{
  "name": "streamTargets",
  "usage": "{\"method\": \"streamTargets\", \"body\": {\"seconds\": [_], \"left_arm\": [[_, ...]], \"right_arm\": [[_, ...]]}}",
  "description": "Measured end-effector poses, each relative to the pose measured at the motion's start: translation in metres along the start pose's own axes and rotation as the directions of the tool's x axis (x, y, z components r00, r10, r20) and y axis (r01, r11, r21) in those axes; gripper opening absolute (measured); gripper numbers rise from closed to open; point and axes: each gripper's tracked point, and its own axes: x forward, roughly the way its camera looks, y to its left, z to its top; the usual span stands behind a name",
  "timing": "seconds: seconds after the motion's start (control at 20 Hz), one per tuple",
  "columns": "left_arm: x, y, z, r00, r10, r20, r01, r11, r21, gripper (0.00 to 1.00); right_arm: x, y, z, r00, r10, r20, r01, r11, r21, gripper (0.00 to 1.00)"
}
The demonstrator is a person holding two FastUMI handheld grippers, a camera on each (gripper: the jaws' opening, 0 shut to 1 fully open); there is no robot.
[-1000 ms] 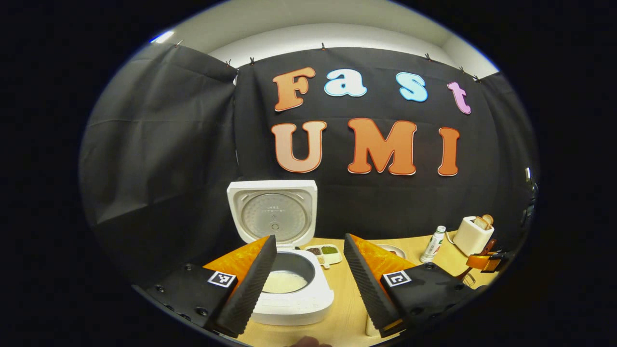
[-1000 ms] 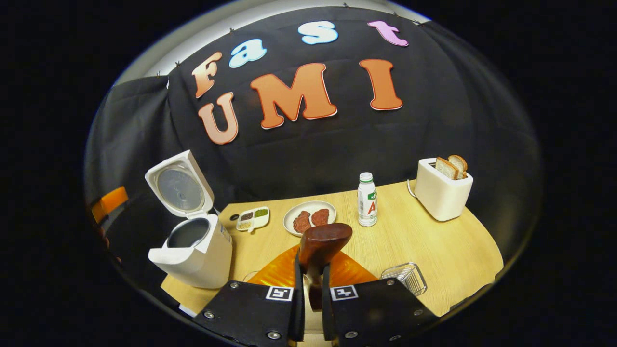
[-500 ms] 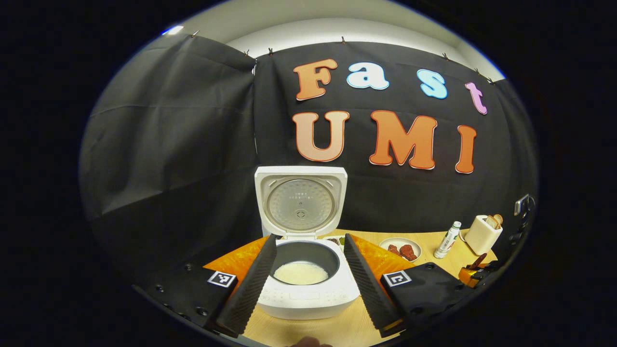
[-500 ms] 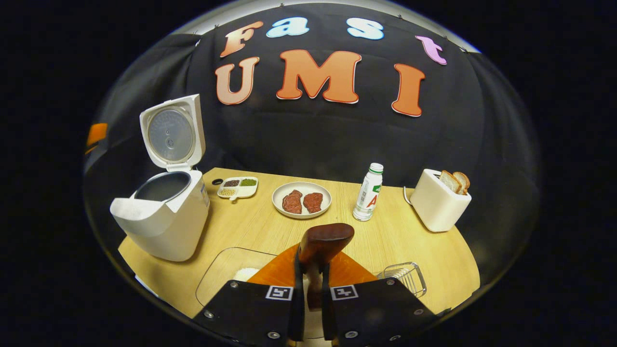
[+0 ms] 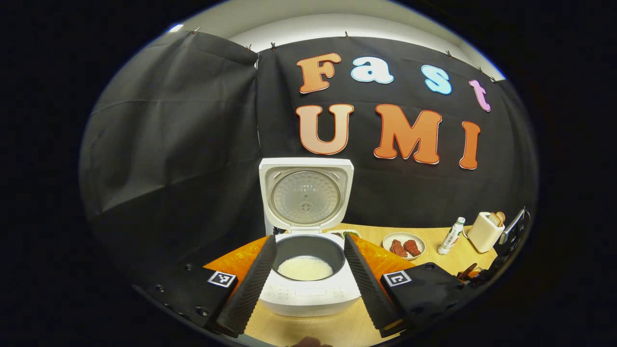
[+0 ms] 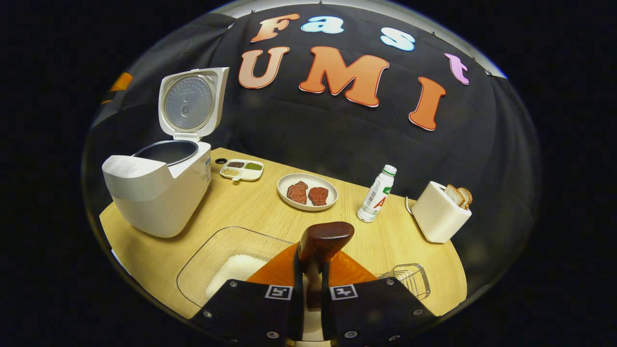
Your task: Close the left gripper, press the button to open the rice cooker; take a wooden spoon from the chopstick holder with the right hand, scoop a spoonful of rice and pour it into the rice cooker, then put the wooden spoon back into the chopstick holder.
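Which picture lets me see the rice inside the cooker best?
The left gripper view: it looks straight into the open cooker, so the rice in the pot shows. The right gripper view sees the cooker from the side, and the rim hides what's inside.

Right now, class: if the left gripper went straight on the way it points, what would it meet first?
Most likely the rice cooker. The left gripper is open, and its fingers frame the cooker's open pot with rice in it. Depth is unclear, so it may meet the front rim first.
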Motion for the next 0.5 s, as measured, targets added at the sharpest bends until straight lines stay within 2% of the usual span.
{"method": "streamTargets", "body": {"seconds": [0.3, 0.5], "left_arm": [[0.005, -0.002, -0.009, 0.999, -0.002, -0.034, 0.002, 1.0, 0.005, 0.94], [0.007, 0.0, -0.014, 0.999, 0.001, -0.055, -0.001, 1.0, 0.001, 0.94]], "right_arm": [[-0.006, 0.01, -0.017, 1.0, 0.012, -0.006, -0.011, 0.999, 0.037, 0.14], [-0.004, 0.008, -0.018, 1.0, 0.015, -0.02, -0.011, 0.987, 0.162, 0.14]]}}
